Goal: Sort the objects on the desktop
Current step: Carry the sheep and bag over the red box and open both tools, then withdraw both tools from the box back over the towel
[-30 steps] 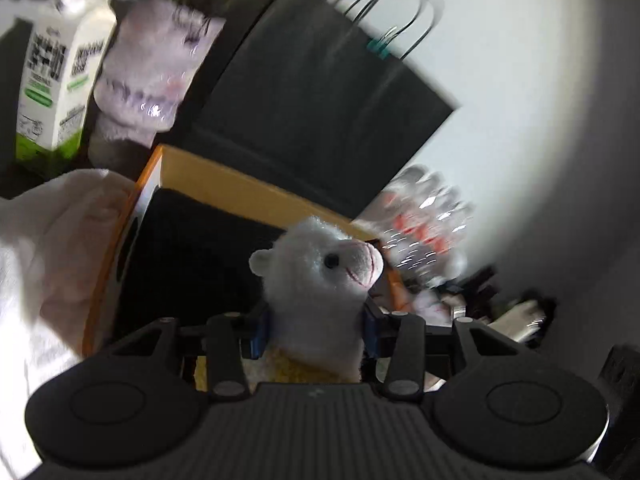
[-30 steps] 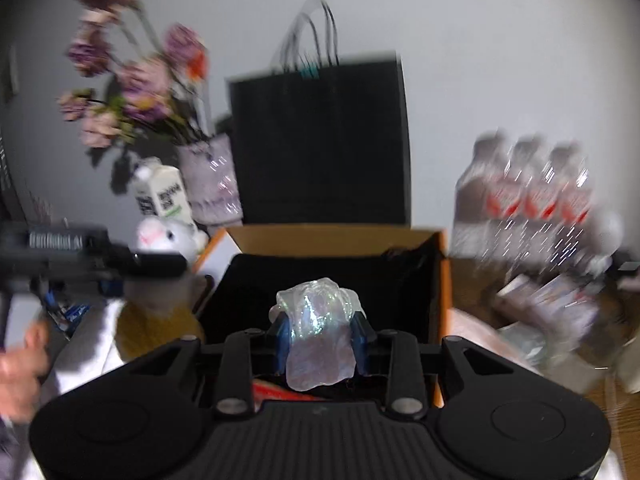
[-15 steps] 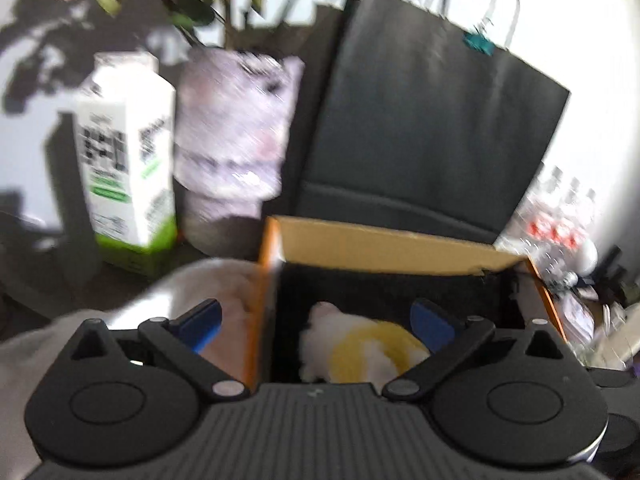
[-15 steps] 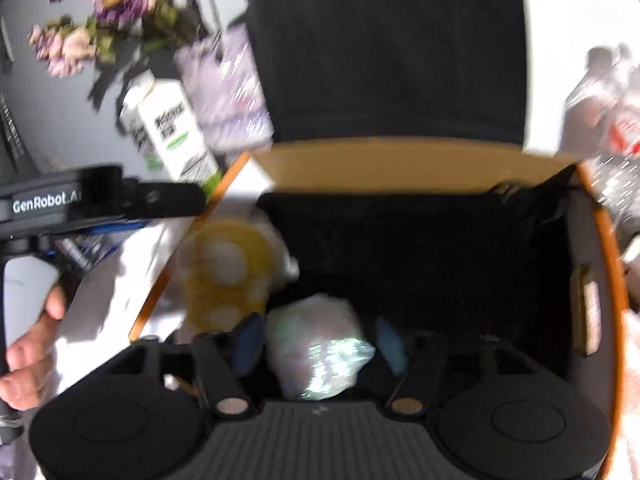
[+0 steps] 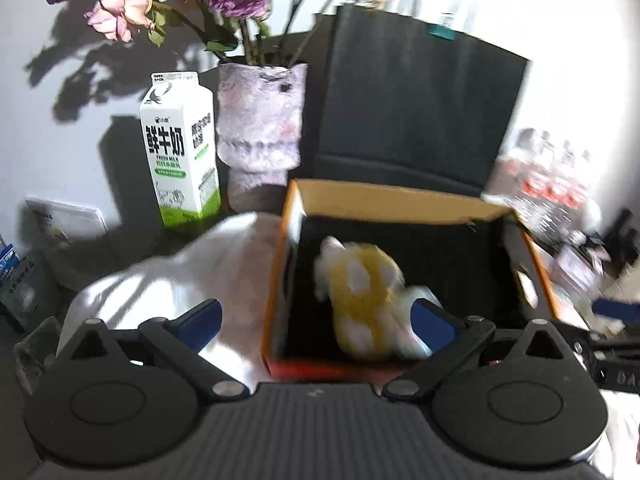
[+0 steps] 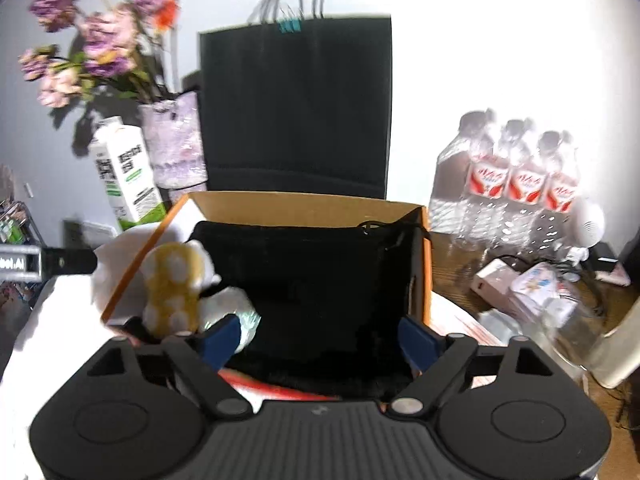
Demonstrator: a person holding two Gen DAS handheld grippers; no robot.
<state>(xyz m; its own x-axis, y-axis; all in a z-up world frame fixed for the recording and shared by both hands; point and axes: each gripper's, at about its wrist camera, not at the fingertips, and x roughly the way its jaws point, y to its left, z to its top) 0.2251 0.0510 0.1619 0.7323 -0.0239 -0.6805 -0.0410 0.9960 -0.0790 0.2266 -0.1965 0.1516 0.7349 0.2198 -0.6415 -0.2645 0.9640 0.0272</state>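
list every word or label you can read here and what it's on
"鲜牛奶" in large green characters: front of the milk carton
"FRESH MILK" in small print under it: same carton, only just legible
Carton side panel and top strip: too small to read
Water bottles: red labels, blurred, unreadable
Grey plate at the left edge, right wrist view: cut off, unreadable
Black bag: no text

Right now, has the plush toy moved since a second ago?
Yes. The plush toy has left the left gripper, whose jaws have just been opening, and lies down inside the box.
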